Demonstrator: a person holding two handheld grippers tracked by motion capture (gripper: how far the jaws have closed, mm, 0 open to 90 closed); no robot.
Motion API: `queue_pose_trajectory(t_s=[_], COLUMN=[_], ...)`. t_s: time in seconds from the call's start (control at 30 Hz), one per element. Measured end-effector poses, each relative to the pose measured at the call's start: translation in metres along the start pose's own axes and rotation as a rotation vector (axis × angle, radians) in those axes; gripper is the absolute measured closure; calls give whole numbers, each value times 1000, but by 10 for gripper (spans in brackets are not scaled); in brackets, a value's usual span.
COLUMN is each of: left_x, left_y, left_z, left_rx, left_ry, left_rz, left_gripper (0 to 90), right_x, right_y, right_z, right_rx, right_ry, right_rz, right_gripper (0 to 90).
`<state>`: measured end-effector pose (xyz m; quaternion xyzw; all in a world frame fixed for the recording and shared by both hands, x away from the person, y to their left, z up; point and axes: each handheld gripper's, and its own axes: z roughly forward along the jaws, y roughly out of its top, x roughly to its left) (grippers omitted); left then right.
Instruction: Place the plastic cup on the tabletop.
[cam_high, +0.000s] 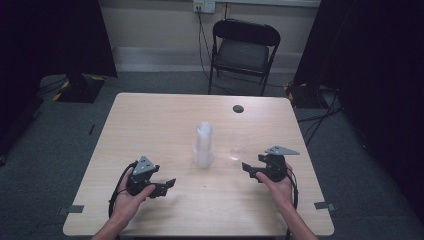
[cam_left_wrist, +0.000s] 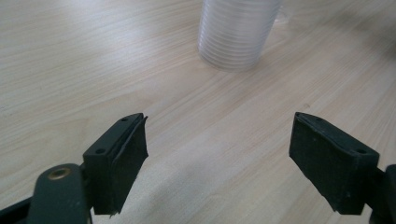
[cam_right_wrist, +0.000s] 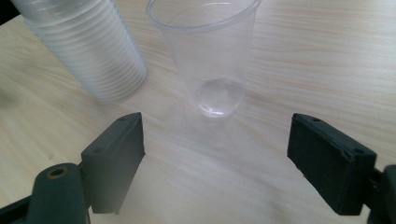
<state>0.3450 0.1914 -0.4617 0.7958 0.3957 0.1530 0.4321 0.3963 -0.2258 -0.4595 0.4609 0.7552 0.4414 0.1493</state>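
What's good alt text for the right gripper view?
A single clear plastic cup stands upright on the wooden table, just beyond the open right gripper. A stack of clear cups stands beside it.

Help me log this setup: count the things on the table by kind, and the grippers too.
Stack of clear plastic cups: 1
Single clear cup, upright beside the stack: 1
Dark round disc near the table's far edge: 1
Grippers, left gripper and right gripper, both open: 2
Total: 5
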Motion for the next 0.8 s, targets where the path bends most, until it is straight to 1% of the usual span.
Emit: queue_pose_trajectory(t_s=[0.03, 0.07, 0.17, 0.27, 0.33, 0.37, 0.4, 0.43, 0.47, 0.5, 0.57, 0.6, 0.63, 0.67, 0.7, 0.77, 0.8], left_x=[-1, -2, -3, -2, -2, -1, 1, 3, 6, 7, 10, 11, 13, 14, 15, 15, 15], left_y=[1, 2, 2, -1, -4, -6, -7, -9, -12, -13, -17, -18, -20, -21, -21, -21, -21], left_z=[0, -1, -5, -9, -10, -10, -11, -11, -12, -12, -13, -13, -13, -13, -13, -14, -14], left_rx=[5, 2, 20, 17, 4, 2, 3, -4, -8, -5, 14, 24, 26, 23, 22, 17, 17], left_ry=[-3, -2, 1, 5, 4, 5, 3, -10, -10, 3, 63, 79, 74, 66, 65, 69, 69], left_rz=[-3, 5, 31, 26, 8, 8, -5, -34, -53, -50, 17, 33, 31, 19, 18, 4, 4], left_gripper=[190, 190, 190, 190, 190, 190, 190, 191, 191, 191, 191, 191, 191, 191, 191, 191, 191], right_x=[0, 0, 1, 2, 3, 4, 4, 5, 6, 7, 7, 6, 5, 4, 3, 1, -1], right_y=[-1, -3, -8, -13, -16, -17, -19, -22, -25, -28, -35, -38, -40, -41, -41, -43, -44], right_z=[-4, -8, -19, -29, -34, -36, -39, -40, -42, -44, -46, -48, -49, -50, -50, -47, -44], right_rx=[-2, -6, -9, -15, -13, -6, -6, -10, -12, -6, -5, -3, -8, -13, -10, 4, 21], right_ry=[-1, -3, -8, -4, -11, -13, -12, -13, -10, -11, -11, -11, -15, -25, -38, -64, -79], right_rz=[0, -2, -10, -1, -4, 2, 6, 13, 15, 11, 18, 28, 31, 29, 24, 13, 3], right_gripper=[183, 183, 186, 189, 189, 187, 183, 182, 182, 182, 179, 179, 177, 172, 169, 164, 153])
